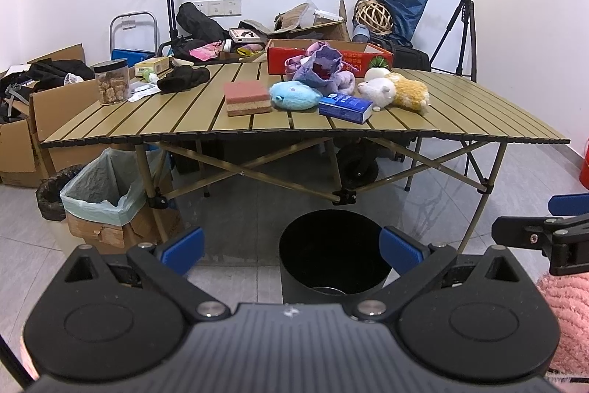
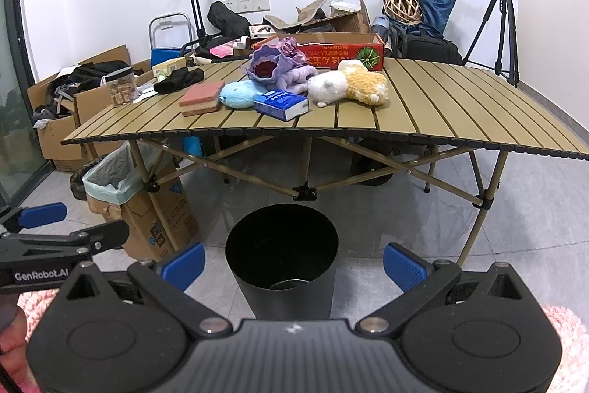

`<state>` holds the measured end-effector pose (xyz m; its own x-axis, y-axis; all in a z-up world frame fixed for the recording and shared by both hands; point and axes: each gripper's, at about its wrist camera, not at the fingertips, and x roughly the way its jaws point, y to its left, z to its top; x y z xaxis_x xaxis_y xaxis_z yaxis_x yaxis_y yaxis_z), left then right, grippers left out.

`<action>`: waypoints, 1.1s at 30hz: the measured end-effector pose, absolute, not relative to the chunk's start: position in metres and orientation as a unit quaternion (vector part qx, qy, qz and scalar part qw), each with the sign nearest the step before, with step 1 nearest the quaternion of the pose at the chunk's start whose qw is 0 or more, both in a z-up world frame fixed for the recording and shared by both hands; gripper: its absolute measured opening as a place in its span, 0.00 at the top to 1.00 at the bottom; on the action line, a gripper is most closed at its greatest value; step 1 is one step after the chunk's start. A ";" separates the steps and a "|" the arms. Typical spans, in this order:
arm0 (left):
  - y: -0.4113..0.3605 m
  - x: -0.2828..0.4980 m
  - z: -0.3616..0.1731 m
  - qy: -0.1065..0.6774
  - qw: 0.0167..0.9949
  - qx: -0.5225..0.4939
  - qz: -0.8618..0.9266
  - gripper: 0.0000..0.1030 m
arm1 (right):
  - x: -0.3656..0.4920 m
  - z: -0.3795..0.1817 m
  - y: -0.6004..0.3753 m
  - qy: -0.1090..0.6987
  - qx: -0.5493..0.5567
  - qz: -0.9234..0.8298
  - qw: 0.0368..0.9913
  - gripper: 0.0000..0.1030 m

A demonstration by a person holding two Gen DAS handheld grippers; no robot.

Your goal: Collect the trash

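A black round bin (image 1: 333,253) (image 2: 281,256) stands on the floor in front of the slatted folding table (image 1: 460,113) (image 2: 441,105). On the table lie a blue tissue pack (image 1: 345,107) (image 2: 281,104), a pink sponge block (image 1: 247,97) (image 2: 201,97), a blue plush (image 1: 294,94) (image 2: 239,93), a purple fabric pouch (image 1: 324,65) (image 2: 267,65), white and yellow plush toys (image 1: 395,90) (image 2: 349,85), a black glove (image 1: 184,79) (image 2: 178,80) and a jar of snacks (image 1: 111,81) (image 2: 120,87). My left gripper (image 1: 292,251) and right gripper (image 2: 294,264) hang low above the bin, both open and empty.
A cardboard box lined with a green bag (image 1: 106,197) (image 2: 117,183) stands by the table's left leg. A red carton (image 1: 327,56) (image 2: 342,52) sits at the table's back. Boxes of clothes (image 1: 33,120) crowd the left, a tripod (image 1: 465,21) (image 2: 502,13) the right.
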<state>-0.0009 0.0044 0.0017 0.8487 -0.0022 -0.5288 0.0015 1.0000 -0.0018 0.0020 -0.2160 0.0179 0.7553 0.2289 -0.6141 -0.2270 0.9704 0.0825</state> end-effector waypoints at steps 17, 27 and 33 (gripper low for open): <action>0.008 0.023 0.007 0.246 0.969 -0.012 0.019 0.00 | 0.031 0.025 -0.213 0.292 0.005 0.133 0.947 0.00; 0.010 0.052 0.018 0.216 0.976 -0.019 0.026 0.00 | 0.065 0.032 -0.209 0.261 0.012 0.132 0.956 0.00; 0.013 0.072 0.026 0.197 0.980 -0.022 0.031 0.00 | 0.089 0.038 -0.208 0.241 0.019 0.125 0.962 0.00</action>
<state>0.0718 0.0131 0.0261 0.9208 0.0512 -0.3867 -0.0685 0.9972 -0.0312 0.0894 -0.2081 0.0375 0.8520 0.2506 -0.4597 -0.2318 0.9678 0.0979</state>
